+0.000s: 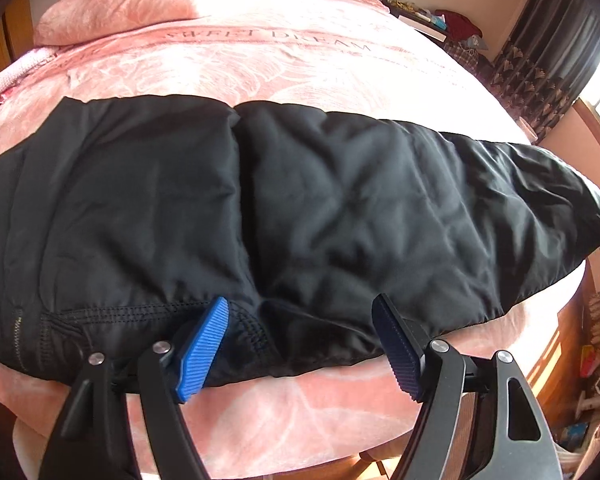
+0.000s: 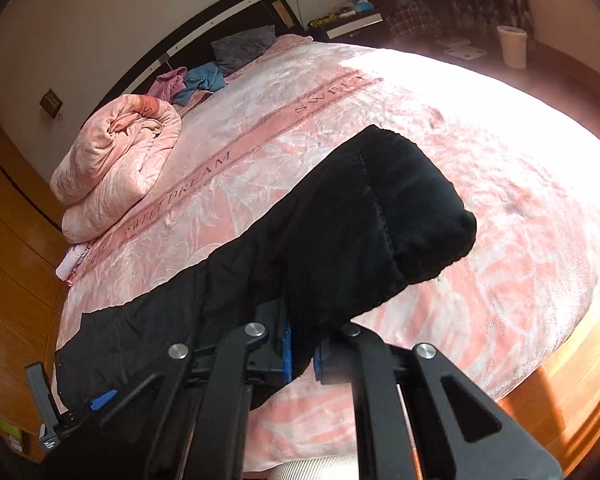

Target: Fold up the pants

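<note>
Black pants (image 1: 320, 200) lie crosswise on a pink bed cover (image 1: 260, 60), waistband seam at the near left. My left gripper (image 1: 300, 346) stands open at their near edge. The fabric bulges between its blue pads (image 1: 202, 352), which do not press on it. In the right wrist view my right gripper (image 2: 302, 354) is shut on the pants (image 2: 360, 220). It holds one leg end up off the bed cover (image 2: 500, 160), and the ribbed cuff hangs forward beyond the fingers. The left gripper (image 2: 80, 404) shows at the lower left of that view, at the pants' other end.
A folded pink quilt (image 2: 116, 168) lies on the far left of the bed. Loose clothes (image 2: 200, 80) and a grey pillow (image 2: 240, 50) sit by the headboard. A nightstand (image 2: 352, 20) and a white bin (image 2: 512, 46) stand beyond the bed. The wooden bed frame (image 2: 560, 392) runs along the right.
</note>
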